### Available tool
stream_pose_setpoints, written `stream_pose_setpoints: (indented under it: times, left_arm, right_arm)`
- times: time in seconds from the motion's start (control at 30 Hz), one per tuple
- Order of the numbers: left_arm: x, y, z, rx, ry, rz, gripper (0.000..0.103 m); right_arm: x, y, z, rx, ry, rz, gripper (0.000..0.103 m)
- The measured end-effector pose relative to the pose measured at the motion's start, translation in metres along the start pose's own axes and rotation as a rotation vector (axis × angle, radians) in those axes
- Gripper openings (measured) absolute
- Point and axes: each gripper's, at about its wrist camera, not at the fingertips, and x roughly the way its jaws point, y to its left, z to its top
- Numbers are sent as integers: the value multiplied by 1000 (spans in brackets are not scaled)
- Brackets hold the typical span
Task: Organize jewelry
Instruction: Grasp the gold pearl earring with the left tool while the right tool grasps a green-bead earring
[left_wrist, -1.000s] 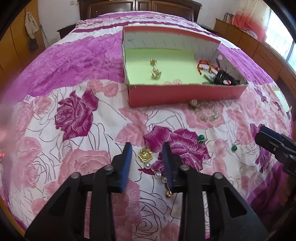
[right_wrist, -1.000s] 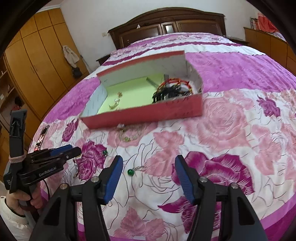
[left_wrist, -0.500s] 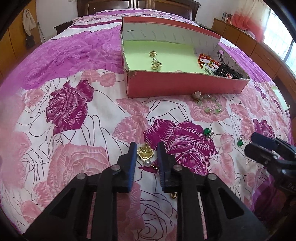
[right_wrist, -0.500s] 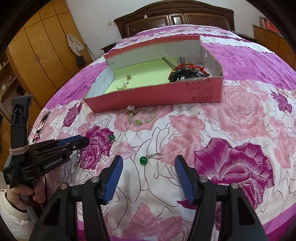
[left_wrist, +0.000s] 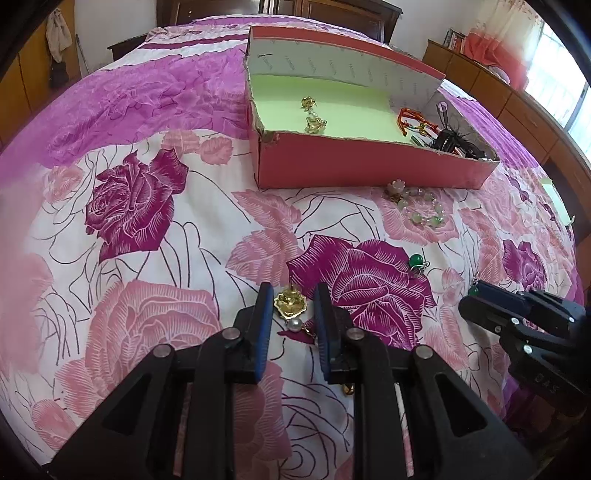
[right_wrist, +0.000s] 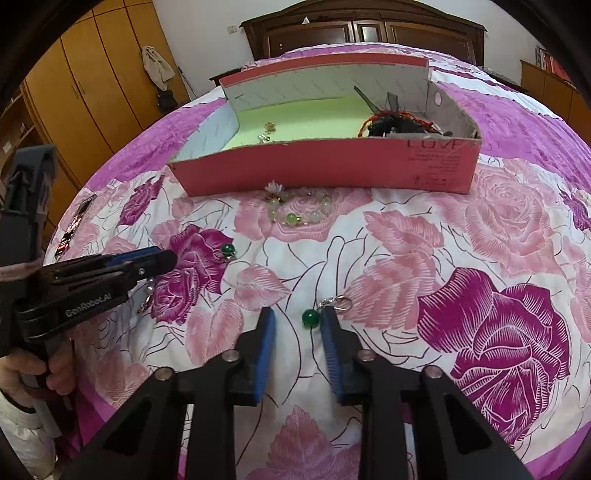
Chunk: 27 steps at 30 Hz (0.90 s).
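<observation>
left gripper (left_wrist: 291, 306): jaws narrowed around the gold earring (left_wrist: 290, 304); the blue pads sit just beside its gold plate on either side, but whether they press on it cannot be told.
gold earring: lies on the bedspread (left_wrist: 155, 258); gold plate toward the box, pearl and chain trailing back between the jaws toward the camera, so its long axis runs along the fingers.
right gripper (right_wrist: 298, 319): jaws closing, with the green bead earring (right_wrist: 310, 317) between the tips; a small gap shows at each pad.
green bead earring: on the bedspread, bead toward the camera, silver hook up and to the right, long axis slanted.
second green earring (right_wrist: 228, 250): on a dark rose, near the left gripper's tip.
bead bracelet (right_wrist: 299, 208): flat, just beside the box's near wall.
box (right_wrist: 325, 166): red, open, long side facing the grippers; gold pieces on its green floor at left, red and black items heaped at right.
hand (right_wrist: 22, 373): wrapped on the left gripper's handle.
</observation>
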Motion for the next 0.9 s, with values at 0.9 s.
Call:
stream_pose_setpoints:
  times: [0.9]
  left_arm:
    - [-37, -13, 8, -22, -126, -24, 10]
  right_arm:
    - [-25, -19, 0, 33, -121, 69, 12]
